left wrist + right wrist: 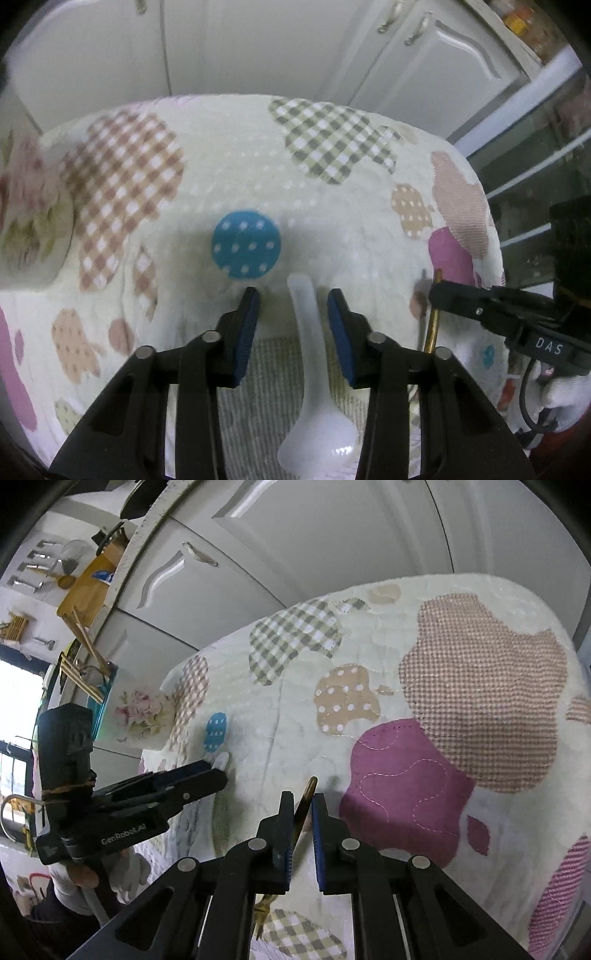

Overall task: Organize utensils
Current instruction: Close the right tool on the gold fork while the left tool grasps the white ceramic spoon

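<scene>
Right wrist view: left gripper (218,771) casing reads "GenRobot.AI".

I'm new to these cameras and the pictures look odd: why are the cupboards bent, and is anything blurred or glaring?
Both views: the fisheye lens bows the cupboards and darkens the corners. Left wrist view: the floral box at the left edge is smeared, and a small glint sits on the white spoon. Right wrist view: the window is blown out white.
</scene>
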A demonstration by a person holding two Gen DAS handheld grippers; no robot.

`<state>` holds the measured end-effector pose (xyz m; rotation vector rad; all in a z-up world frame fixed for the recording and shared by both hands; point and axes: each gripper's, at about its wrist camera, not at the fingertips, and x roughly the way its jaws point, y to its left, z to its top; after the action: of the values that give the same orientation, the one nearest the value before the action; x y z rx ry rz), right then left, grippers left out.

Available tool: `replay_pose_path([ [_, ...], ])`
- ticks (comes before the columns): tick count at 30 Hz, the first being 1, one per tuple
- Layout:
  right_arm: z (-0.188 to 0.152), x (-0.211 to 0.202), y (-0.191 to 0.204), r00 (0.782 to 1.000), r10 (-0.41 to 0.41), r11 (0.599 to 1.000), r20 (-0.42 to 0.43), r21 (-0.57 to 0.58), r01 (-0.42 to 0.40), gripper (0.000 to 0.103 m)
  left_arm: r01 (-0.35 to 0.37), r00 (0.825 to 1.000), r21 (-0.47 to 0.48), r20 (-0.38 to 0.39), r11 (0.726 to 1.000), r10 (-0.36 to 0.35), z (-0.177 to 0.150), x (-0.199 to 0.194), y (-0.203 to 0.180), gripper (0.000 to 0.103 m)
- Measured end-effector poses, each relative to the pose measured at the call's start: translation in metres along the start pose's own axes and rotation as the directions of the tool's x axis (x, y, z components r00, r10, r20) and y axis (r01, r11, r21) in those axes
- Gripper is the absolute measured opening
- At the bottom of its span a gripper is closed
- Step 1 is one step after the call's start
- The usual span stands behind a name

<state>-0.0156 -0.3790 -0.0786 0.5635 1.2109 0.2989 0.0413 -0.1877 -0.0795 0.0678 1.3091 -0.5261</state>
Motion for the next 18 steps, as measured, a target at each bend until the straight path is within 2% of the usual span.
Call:
replay_pose_path([
  [1, 0.001, 0.002, 0.000, 1.000, 0.001, 1.000, -0.003, 0.001, -0.001, 0.008, -0.006, 1.000, 0.015, 0.001, 1.000, 0.006, 0.001, 0.001, -0.002, 0.015],
  [5, 0.002, 0.002, 0.008, 1.000, 0.006, 1.000, -0.003, -0.023, -0.006, 0.008, 0.020, 1.000, 0.031, 0.018, 0.999, -0.020, -0.001, -0.006, 0.001, 0.015],
  [9, 0.002, -0.007, 0.021, 1.000, 0.008, 0.998, 0.013, -0.067, -0.007, 0.007, 0.075, 0.994, -0.012, 0.079, 0.997, -0.074, -0.006, -0.040, 0.016, 0.012],
  [15, -0.004, -0.035, 0.059, 0.997, 0.034, 0.985, 0.067, -0.173, -0.022, 0.006, 0.056, 0.982, 0.045, 0.176, 0.997, -0.063, -0.027, -0.093, 0.019, 0.012],
  [18, -0.007, -0.036, 0.073, 0.998, -0.009, 0.973, 0.070, -0.228, 0.025, 0.006, 0.055, 0.978, 0.035, 0.198, 0.998, -0.061, -0.038, -0.106, 0.022, 0.012],
])
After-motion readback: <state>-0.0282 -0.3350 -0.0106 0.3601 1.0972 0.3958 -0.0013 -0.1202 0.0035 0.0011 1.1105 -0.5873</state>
